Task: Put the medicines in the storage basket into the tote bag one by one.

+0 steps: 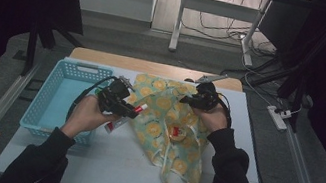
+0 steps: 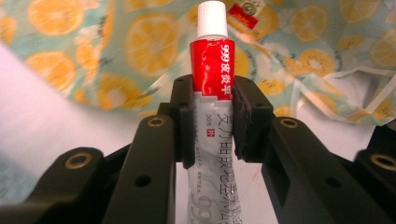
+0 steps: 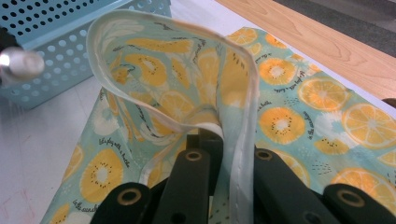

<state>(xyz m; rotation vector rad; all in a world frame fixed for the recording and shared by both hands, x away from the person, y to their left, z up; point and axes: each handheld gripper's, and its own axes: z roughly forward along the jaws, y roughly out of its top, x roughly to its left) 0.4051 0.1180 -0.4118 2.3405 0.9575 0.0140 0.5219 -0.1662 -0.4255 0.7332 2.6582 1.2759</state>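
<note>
A red and white ointment tube (image 2: 212,70) with a white cap stands between the jaws of my left gripper (image 2: 212,116), which is shut on its middle. From above, that left gripper (image 1: 130,110) is held over the table between the basket and the cloth, the tube (image 1: 140,108) pointing cap-first toward the cloth. A lemon-print fabric bag (image 1: 167,140) lies on the white table. My right gripper (image 1: 186,99) is shut on its far rim and lifts it. The pinched rim (image 3: 233,140) curls up as a loop of fabric (image 3: 187,84) above the right gripper (image 3: 219,149).
A light blue perforated basket (image 1: 55,98) stands at the left of the table (image 1: 107,163). A small red and white item (image 1: 176,132) rests on the bag. A wooden strip (image 1: 155,68) runs along the table's far edge. Table legs and cables lie beyond.
</note>
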